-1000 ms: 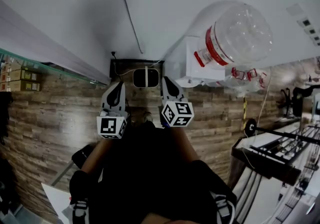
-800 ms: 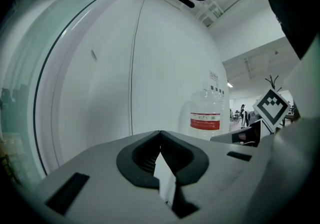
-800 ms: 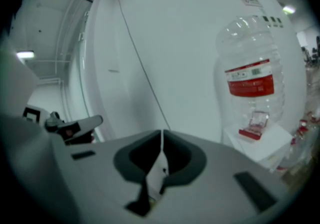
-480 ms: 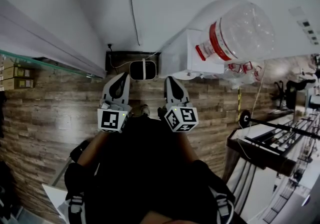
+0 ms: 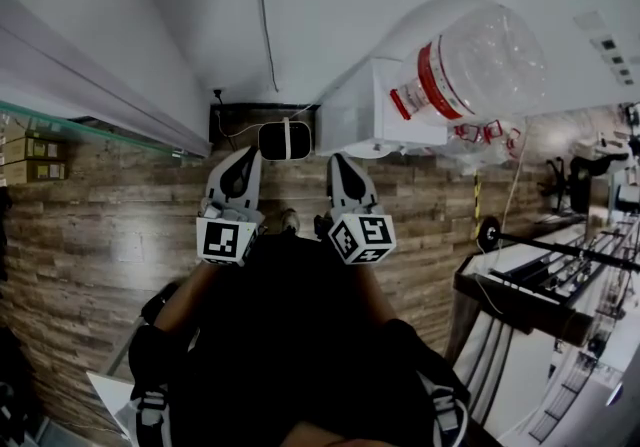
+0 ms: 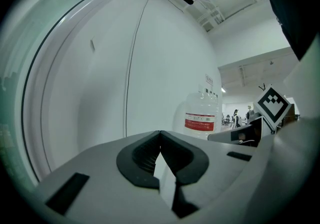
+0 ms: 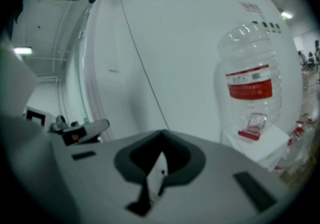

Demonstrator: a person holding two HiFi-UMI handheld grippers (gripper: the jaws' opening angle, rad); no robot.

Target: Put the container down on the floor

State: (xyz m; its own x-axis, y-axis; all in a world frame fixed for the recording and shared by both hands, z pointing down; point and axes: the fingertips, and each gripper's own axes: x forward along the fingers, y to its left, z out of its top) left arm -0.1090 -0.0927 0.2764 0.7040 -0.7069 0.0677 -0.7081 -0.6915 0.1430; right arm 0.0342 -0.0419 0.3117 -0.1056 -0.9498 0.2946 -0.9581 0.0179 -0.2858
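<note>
The container is a big clear water jug (image 5: 470, 60) with a red label, standing neck-down on a white box (image 5: 360, 120) against the wall, to the right of and beyond both grippers. It also shows as the jug (image 6: 202, 118) in the left gripper view and the jug (image 7: 250, 92) in the right gripper view. My left gripper (image 5: 243, 157) and right gripper (image 5: 338, 163) are held side by side in front of my body, pointing at the wall. Both are shut with nothing between the jaws. Neither touches the jug.
A small black-and-white device (image 5: 285, 140) sits at the foot of the white wall straight ahead, with a cable (image 5: 265, 15) running up the wall. The floor (image 5: 100, 235) is wood plank. A dark metal rack (image 5: 540, 285) stands at the right, cardboard boxes (image 5: 30, 150) at the far left.
Both grippers have shifted slightly forward and the right one has turned a little on its axis. In the last half second nothing has visibly moved.
</note>
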